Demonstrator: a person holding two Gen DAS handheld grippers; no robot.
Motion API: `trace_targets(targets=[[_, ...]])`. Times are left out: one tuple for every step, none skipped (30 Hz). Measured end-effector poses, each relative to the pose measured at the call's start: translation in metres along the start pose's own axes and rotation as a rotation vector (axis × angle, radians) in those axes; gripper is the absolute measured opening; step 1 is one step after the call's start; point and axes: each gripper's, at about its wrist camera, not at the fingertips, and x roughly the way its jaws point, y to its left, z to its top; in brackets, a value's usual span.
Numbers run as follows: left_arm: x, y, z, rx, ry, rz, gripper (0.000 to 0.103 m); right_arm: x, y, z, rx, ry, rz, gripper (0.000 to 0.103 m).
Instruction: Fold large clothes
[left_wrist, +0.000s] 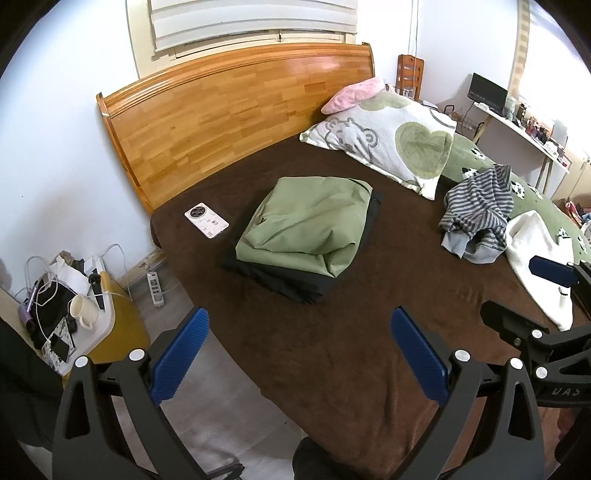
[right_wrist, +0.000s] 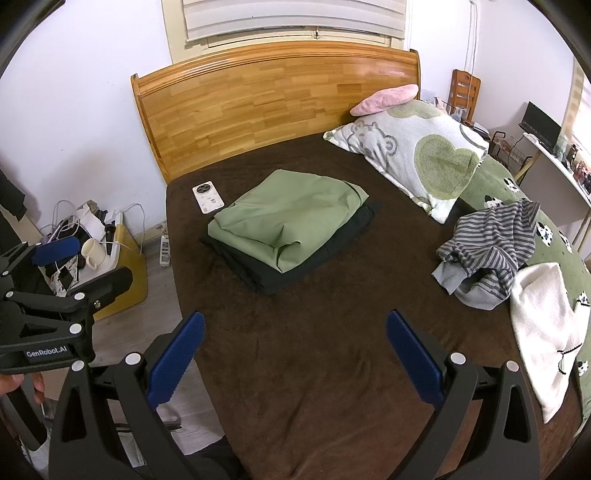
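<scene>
A big bed (left_wrist: 332, 350) with a dark brown cover fills the room. Its wooden headboard (left_wrist: 236, 110) stands against a white wall (left_wrist: 55, 147). Above the headboard is a window with white blinds (left_wrist: 255, 18). A pillow with a green heart (left_wrist: 391, 140) lies near the headboard, and a small pink pillow (left_wrist: 351, 94) sits just behind it. The floor (left_wrist: 221, 398) is pale grey wood. A yellow box (left_wrist: 118, 325) stands on the floor beside the bed. On the far side is a white desk (left_wrist: 517, 129), lit by bright light.

Black tongs (left_wrist: 299, 354), blue ribbed pads (right_wrist: 173, 356), silver screws, "GenRobot.AI" marking.
</scene>
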Motion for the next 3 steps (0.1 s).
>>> trace_targets(targets=[[0.0002, -0.0001, 0.0005, 0.0, 0.0, 0.0, 0.096, 0.0, 0.0007, 0.0006, 0.0, -0.001, -0.001, 0.097], [0.0004, 0.0, 0.001, -0.002, 0.0, -0.002, 0.096, -0.0005, -0.0009, -0.0007, -0.001, -0.001, -0.001, 0.097], [0.0005, 0.0001, 0.0014, -0.001, -0.001, 0.0, 0.096, -0.0001, 0.0002, 0.0002, -0.001, -0.001, -0.001, 0.097]])
